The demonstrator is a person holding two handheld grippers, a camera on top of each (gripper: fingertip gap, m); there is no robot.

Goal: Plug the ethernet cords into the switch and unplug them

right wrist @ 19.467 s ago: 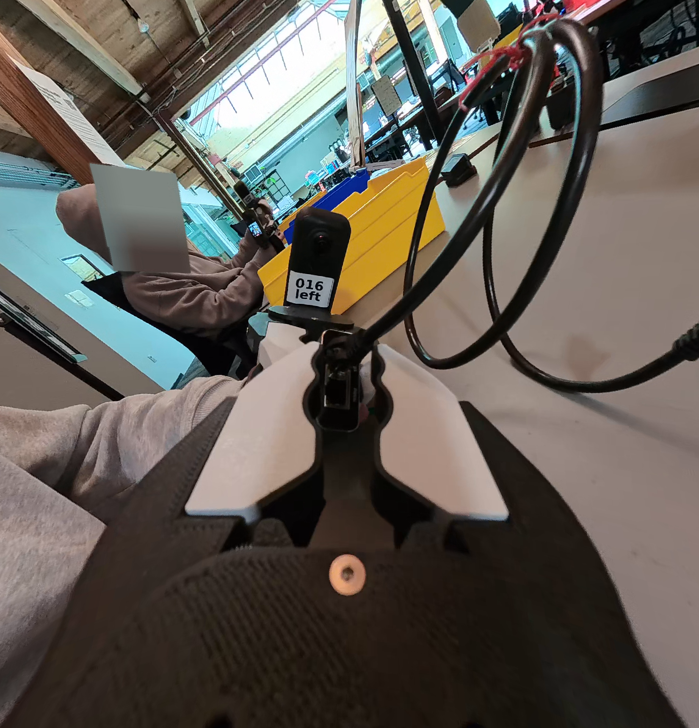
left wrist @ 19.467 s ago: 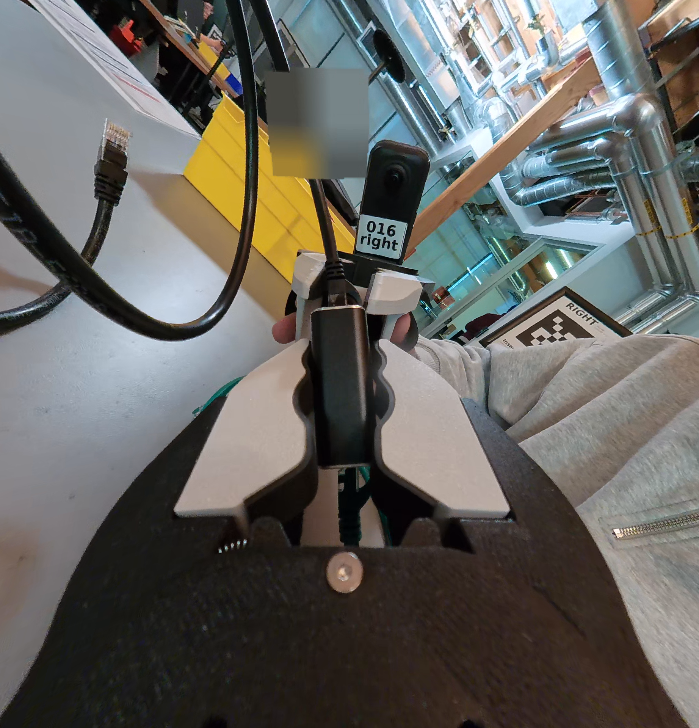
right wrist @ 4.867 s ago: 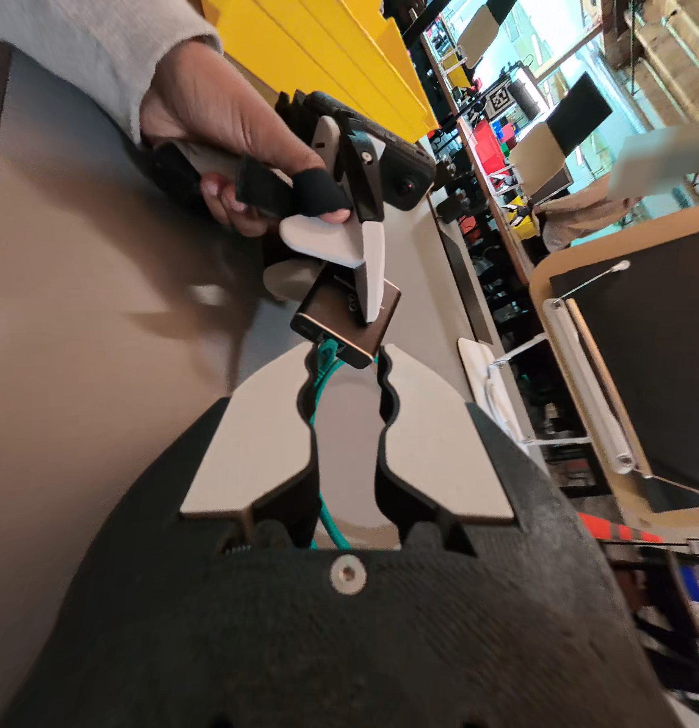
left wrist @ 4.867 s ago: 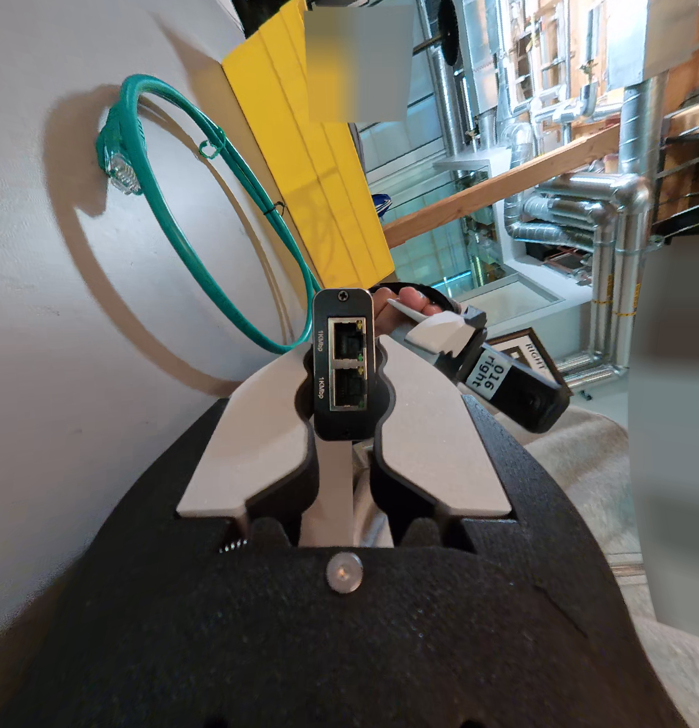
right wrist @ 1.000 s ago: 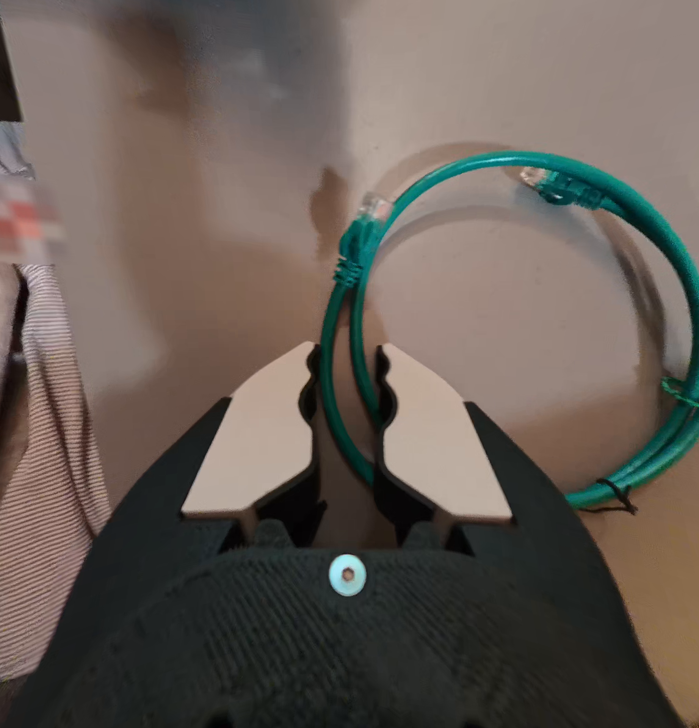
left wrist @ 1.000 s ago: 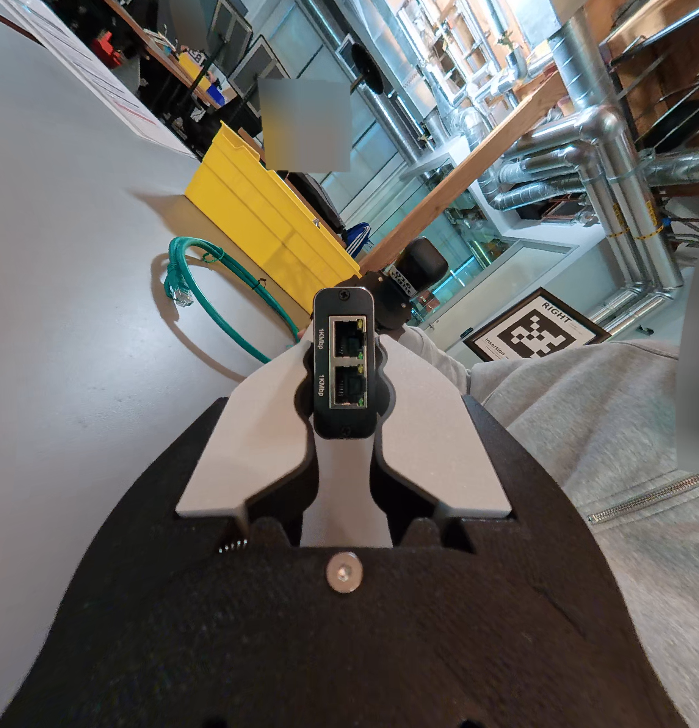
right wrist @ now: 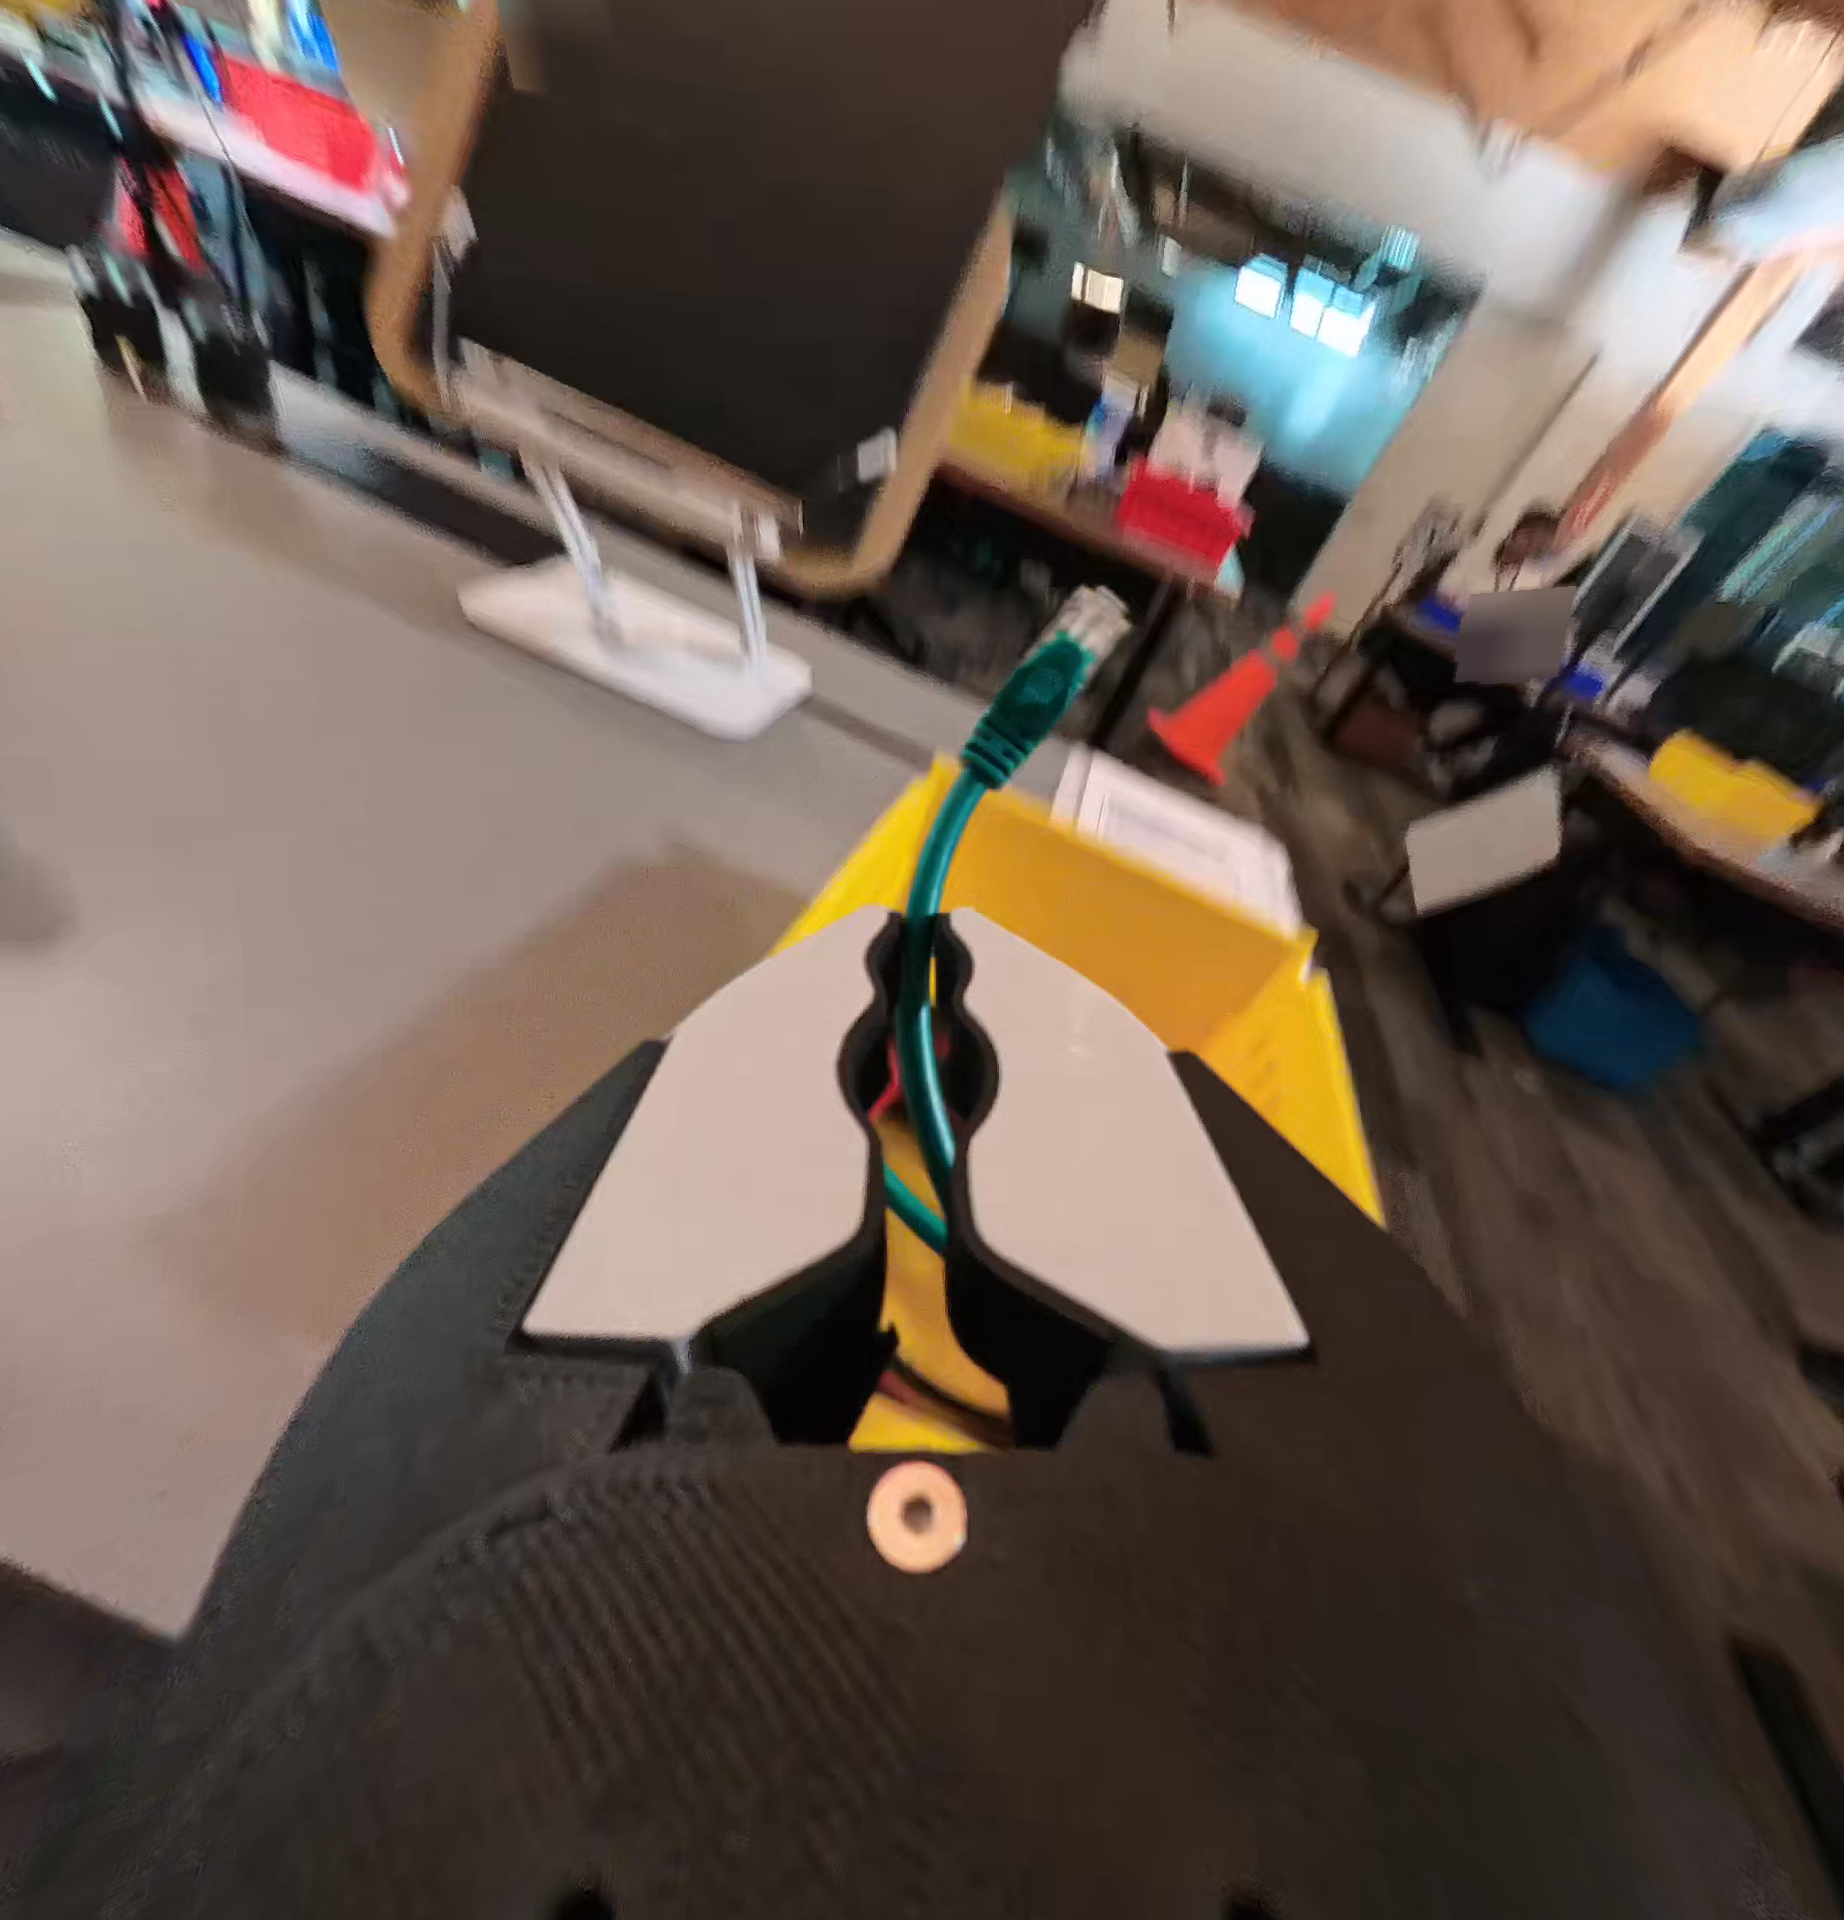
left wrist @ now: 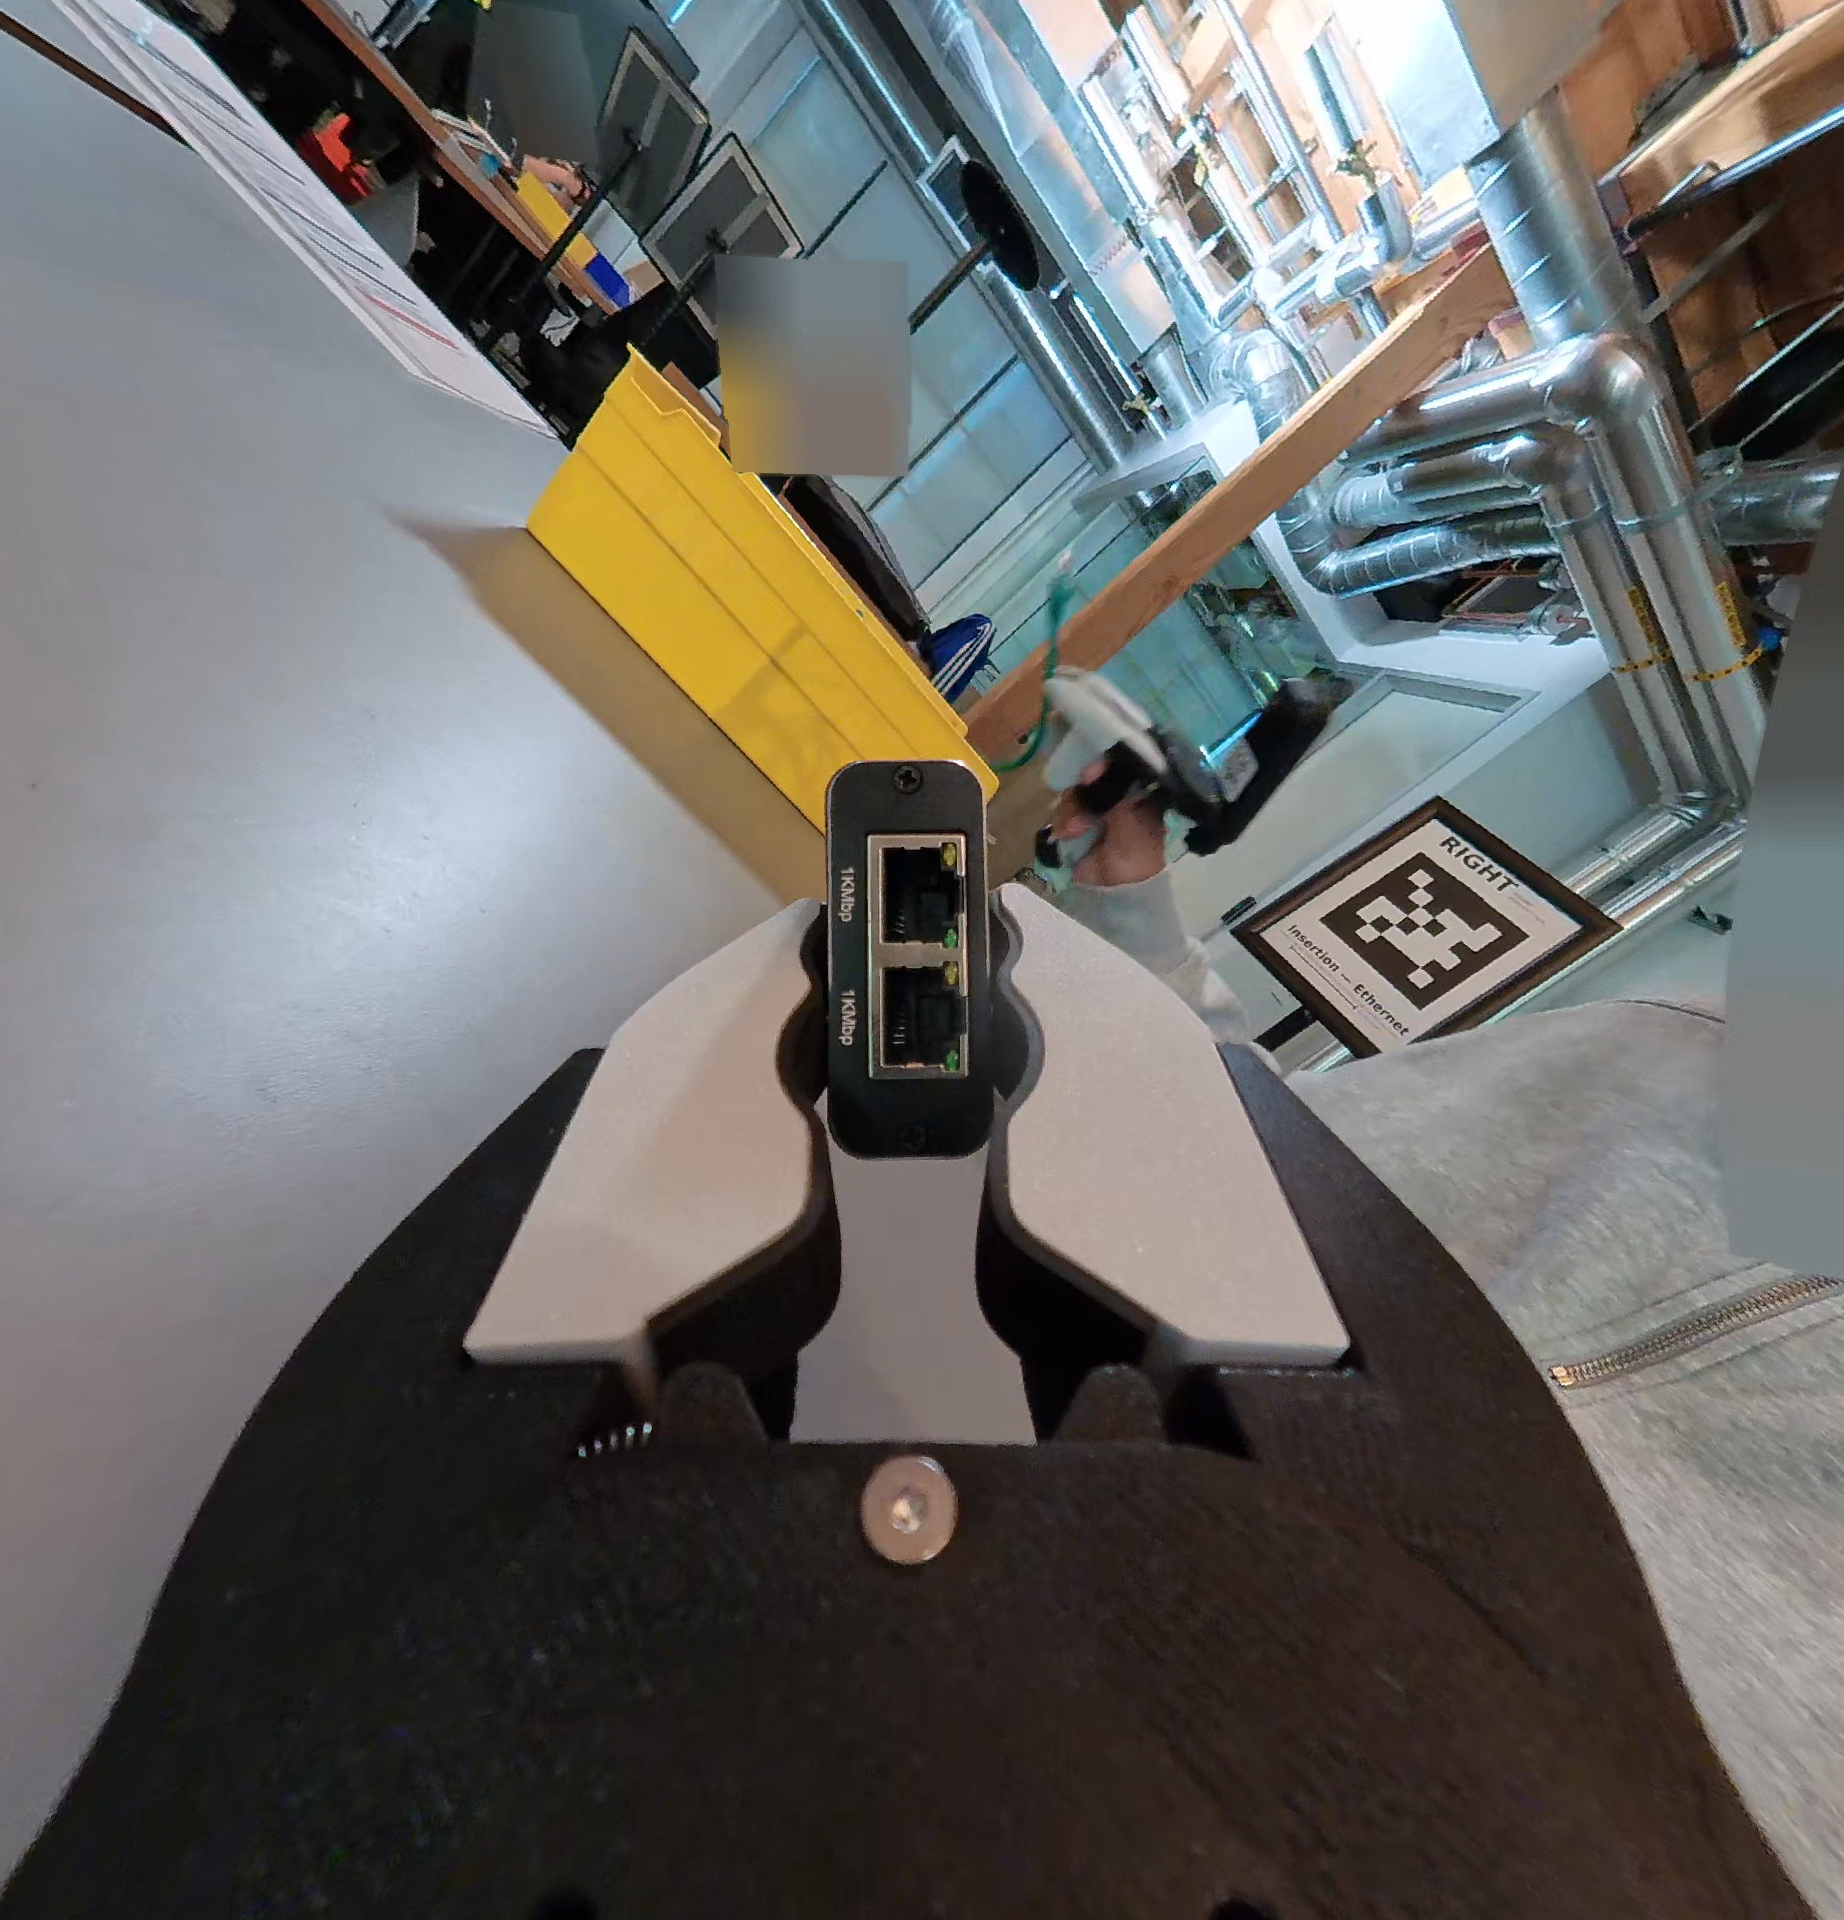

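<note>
With the switch [left wrist: 910, 961] clamped port-face-up in the left gripper [left wrist: 910, 935], the green cord [right wrist: 933, 997], pinched below its plug [right wrist: 1053, 681] by the right gripper [right wrist: 923, 940], is best regripped nearer the plug, then squared to a port.

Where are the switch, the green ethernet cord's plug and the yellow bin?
switch [left wrist: 910, 966], left wrist view, on its port face.
green ethernet cord's plug [right wrist: 1043, 691], right wrist view, on the green boot behind the clear tip.
yellow bin [left wrist: 731, 613], left wrist view, on its side wall.
</note>
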